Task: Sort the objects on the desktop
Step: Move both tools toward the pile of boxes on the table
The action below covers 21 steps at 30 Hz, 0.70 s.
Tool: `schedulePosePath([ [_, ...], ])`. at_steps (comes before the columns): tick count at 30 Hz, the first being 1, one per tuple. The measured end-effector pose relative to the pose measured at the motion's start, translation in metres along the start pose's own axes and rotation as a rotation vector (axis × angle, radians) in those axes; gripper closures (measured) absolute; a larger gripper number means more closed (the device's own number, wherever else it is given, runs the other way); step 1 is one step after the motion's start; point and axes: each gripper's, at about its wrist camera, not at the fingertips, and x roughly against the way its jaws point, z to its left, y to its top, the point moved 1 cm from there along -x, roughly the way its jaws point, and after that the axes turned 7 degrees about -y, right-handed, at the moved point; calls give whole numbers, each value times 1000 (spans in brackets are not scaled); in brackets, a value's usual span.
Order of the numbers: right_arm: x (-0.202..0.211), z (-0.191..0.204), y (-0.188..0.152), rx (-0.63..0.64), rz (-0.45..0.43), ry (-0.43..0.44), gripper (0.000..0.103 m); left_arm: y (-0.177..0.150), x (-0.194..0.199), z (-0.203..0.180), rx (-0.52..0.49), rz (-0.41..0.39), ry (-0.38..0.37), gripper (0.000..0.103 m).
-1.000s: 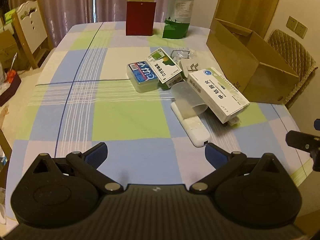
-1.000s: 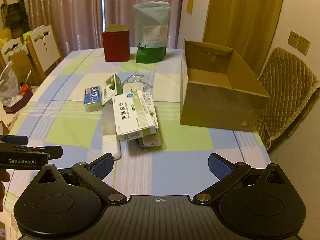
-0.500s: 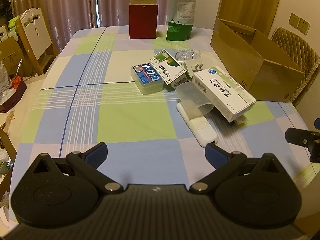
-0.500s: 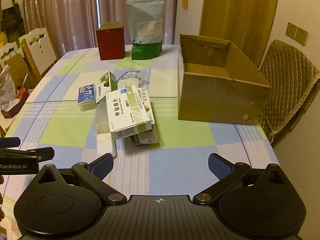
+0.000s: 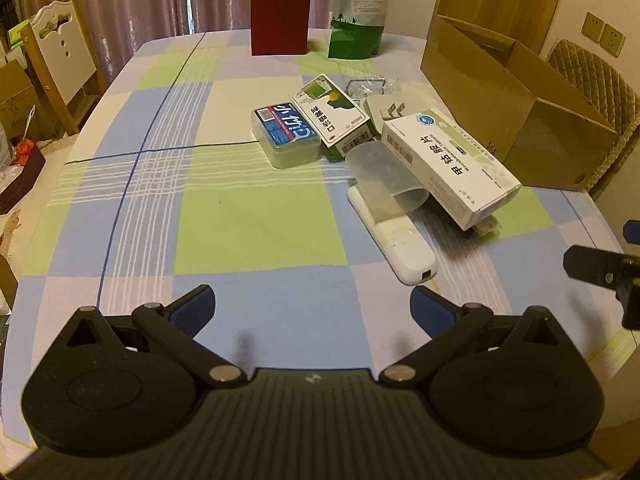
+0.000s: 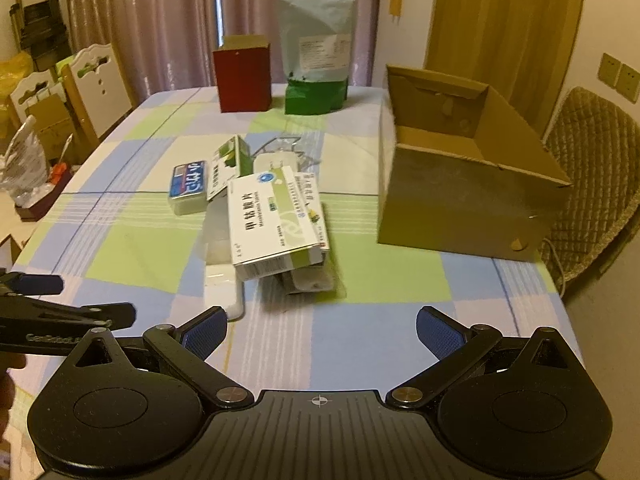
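Left wrist view first: the left gripper (image 5: 310, 308) hangs over the near edge of the checked tablecloth (image 5: 256, 224), blue pads spread wide, nothing between them. Ahead and to the right sits the pile. A white medicine box (image 5: 448, 168) lies tilted on top, resting on a translucent cup (image 5: 384, 176) and a white remote (image 5: 396, 240) whose near end points this way. Left of that, a blue-labelled plastic case (image 5: 286, 134) touches a green-and-white carton (image 5: 330, 114). A white charger plug (image 5: 386, 110) peeks out behind. Far right, the open cardboard box (image 5: 512, 96) stands apart from the pile. At the far edge, a red box (image 5: 280, 18) and a green pouch (image 5: 356, 12), side by side. The right gripper (image 5: 604, 268) pokes in at the right border.

Right wrist view now: same gripper (image 6: 322, 328), claw splayed open and empty, low over the near table. The medicine box (image 6: 272, 220) is dead ahead, the cardboard box (image 6: 468, 184) to its right, open top showing. The left gripper (image 6: 60, 308) sits at the left edge.
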Motion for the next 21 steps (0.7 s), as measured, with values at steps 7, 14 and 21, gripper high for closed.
schedulePosePath([
  [7, -8, 2, 7, -15, -11, 22, 0, 4, 0, -3, 28, 0, 12, 1],
  [14, -15, -5, 13, -5, -15, 48, 0, 6, 0, -8, 72, 0, 31, 1],
  [21, -17, -11, 14, 30, -35, 70, 0, 6, 8, -13, 84, -22, 71, 1],
])
